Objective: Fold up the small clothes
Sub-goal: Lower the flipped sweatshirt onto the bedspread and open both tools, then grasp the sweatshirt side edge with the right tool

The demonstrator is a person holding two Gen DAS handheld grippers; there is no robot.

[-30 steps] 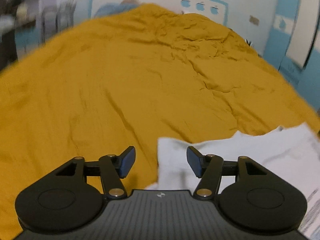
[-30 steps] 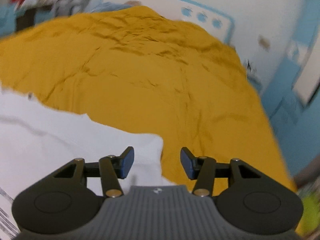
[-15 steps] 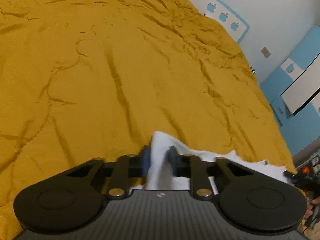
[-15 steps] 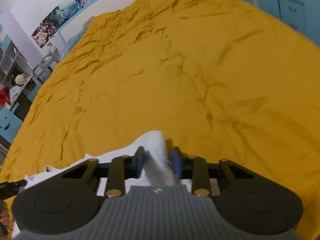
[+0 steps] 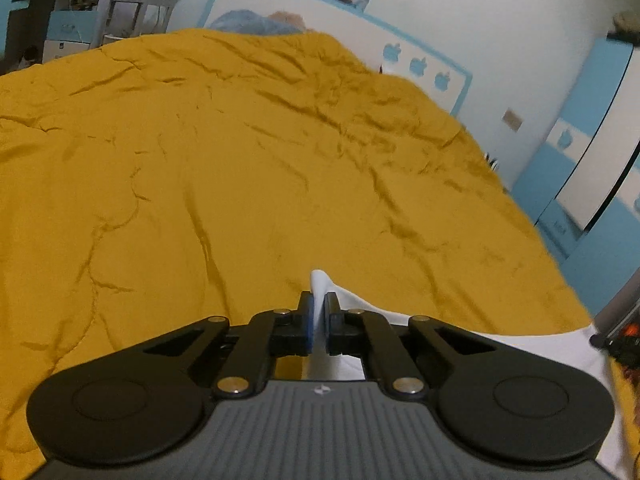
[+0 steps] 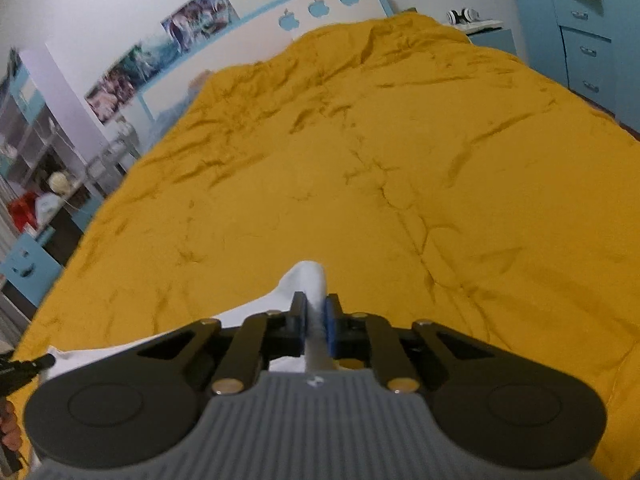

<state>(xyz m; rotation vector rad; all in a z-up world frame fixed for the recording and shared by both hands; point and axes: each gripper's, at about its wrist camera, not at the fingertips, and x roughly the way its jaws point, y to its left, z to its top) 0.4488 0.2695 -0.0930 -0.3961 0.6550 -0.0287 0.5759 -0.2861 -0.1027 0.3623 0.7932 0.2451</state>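
Note:
A white garment [image 5: 516, 346] lies at the near edge of a mustard-yellow bedspread [image 5: 240, 160]. My left gripper [image 5: 319, 305] is closing on one raised corner of it, and the blue pads press the cloth between them. A peak of cloth sticks up past the fingertips. In the right wrist view my right gripper [image 6: 316, 309] is closing on the opposite corner of the white garment [image 6: 298, 282], pads pressed on the fabric. The garment stretches between the two grippers, mostly hidden under their bodies. The bedspread [image 6: 360, 180] spreads ahead, wrinkled.
A white and blue headboard [image 5: 320, 12] with apple shapes stands at the far end. Blue wardrobes [image 5: 592, 152] line the right side, and shelves and clutter [image 6: 44, 184] the left. A nightstand with headphones [image 6: 464, 16] sits by the headboard. The other gripper's tip [image 6: 28, 364] shows at the left edge.
Both grippers went from open over the garment's corners to closed on them. The pinched corners now stand up off the bedspread, and both views have rolled.

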